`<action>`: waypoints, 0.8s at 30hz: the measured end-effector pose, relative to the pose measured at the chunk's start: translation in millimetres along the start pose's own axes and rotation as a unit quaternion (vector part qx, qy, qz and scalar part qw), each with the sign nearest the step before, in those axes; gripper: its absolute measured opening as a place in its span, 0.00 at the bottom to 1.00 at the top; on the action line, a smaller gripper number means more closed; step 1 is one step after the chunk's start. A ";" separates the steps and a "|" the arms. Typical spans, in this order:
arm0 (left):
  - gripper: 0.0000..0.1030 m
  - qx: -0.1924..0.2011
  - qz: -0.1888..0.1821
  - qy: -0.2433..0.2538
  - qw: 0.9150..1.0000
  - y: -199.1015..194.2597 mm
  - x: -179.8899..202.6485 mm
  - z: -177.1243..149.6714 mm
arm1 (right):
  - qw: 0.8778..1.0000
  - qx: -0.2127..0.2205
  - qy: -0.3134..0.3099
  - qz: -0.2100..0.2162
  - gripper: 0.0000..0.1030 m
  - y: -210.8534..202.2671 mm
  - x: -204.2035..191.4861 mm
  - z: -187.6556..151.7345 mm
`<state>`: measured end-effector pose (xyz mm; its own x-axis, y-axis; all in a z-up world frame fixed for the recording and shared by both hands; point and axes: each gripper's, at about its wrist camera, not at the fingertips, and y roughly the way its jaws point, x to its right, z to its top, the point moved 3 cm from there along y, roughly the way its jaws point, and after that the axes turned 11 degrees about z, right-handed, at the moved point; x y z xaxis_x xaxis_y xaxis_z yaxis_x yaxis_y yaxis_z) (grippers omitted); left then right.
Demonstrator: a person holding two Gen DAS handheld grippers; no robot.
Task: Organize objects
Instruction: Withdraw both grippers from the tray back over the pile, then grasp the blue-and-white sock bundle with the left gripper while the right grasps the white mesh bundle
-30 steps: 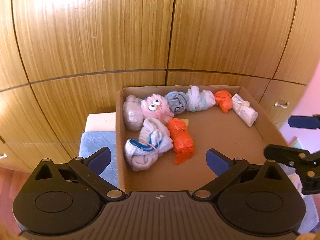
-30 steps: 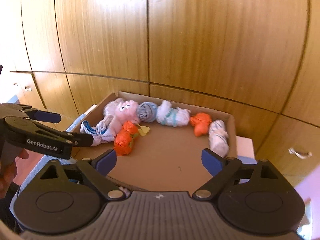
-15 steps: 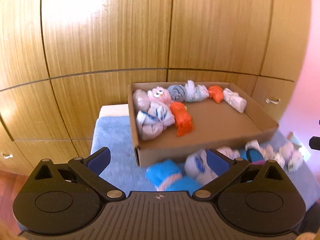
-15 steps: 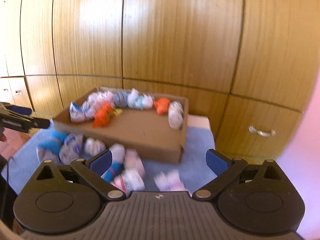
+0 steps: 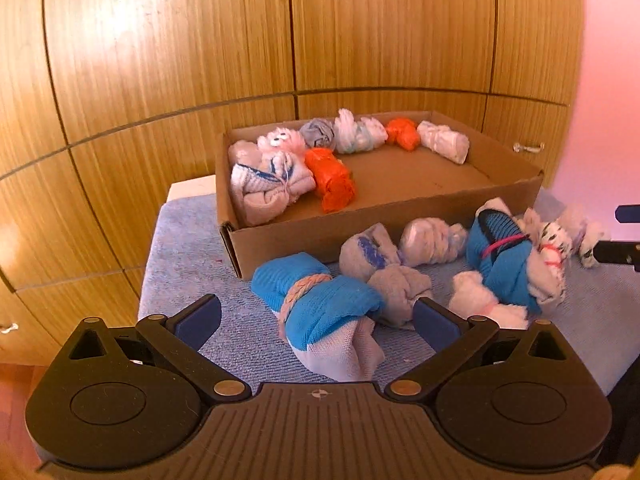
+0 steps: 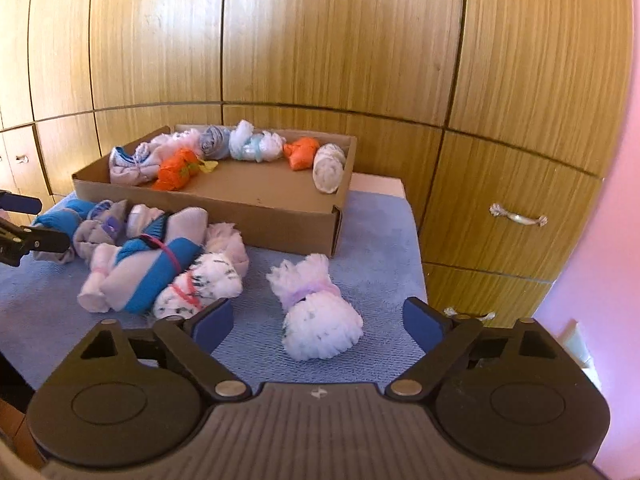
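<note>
A shallow cardboard box (image 5: pixel 384 224) (image 6: pixel 256 210) holds several rolled sock bundles, among them two orange ones (image 5: pixel 330 178) and a pink fluffy one with eyes (image 5: pixel 282 140). More bundles lie on the blue cloth in front of it. My left gripper (image 5: pixel 316 318) is open, with a blue-and-white bundle tied with a braided band (image 5: pixel 320 312) between its fingers, not gripped. My right gripper (image 6: pixel 316 320) is open around a fluffy white bundle with a purple band (image 6: pixel 316 316). A blue-and-white bundle with a pink band (image 6: pixel 148 272) (image 5: pixel 500 260) lies in the pile.
The blue cloth (image 5: pixel 192 252) (image 6: pixel 380 240) covers a small table against wooden cabinet doors (image 5: pixel 180 60). A drawer handle (image 6: pixel 518 218) is on the right. The table's right edge drops off near a pink wall (image 6: pixel 592 280). Each gripper's fingertip shows at the other view's edge.
Both grippers have pulled back from over the box and dropped low. The loose bundles on the cloth have come into view, one now between each pair of fingers.
</note>
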<state>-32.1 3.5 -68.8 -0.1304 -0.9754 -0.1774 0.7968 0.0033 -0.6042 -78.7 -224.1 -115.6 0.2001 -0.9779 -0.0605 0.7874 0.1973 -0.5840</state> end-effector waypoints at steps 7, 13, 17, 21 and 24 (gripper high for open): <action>0.98 -0.009 -0.007 0.010 1.000 8.2 -6.6 -4.9 | 1.000 -0.020 -0.001 -0.003 0.62 12.1 6.3 -10.3; 0.97 -0.006 -0.013 -0.002 1.000 10.7 -19.9 -1.3 | 1.000 -0.026 0.004 0.005 0.47 14.1 8.6 -11.0; 0.91 0.002 -0.016 -0.020 1.000 8.6 -23.7 1.5 | 1.000 -0.024 -0.002 0.002 0.43 13.9 6.9 -11.6; 0.82 0.003 -0.032 -0.024 0.999 8.2 -23.1 1.7 | 1.000 -0.024 -0.001 0.004 0.41 13.3 7.8 -12.5; 0.79 0.000 -0.045 -0.026 0.999 12.4 -20.1 1.5 | 1.000 -0.025 -0.001 0.003 0.40 14.6 8.2 -11.8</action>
<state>-18.7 22.8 -71.5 -0.1703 -0.9819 -0.0826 0.7839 -0.0842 -0.6152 -72.4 -230.0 -134.2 0.2061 -0.9765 -0.0631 0.7560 0.1999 -0.6233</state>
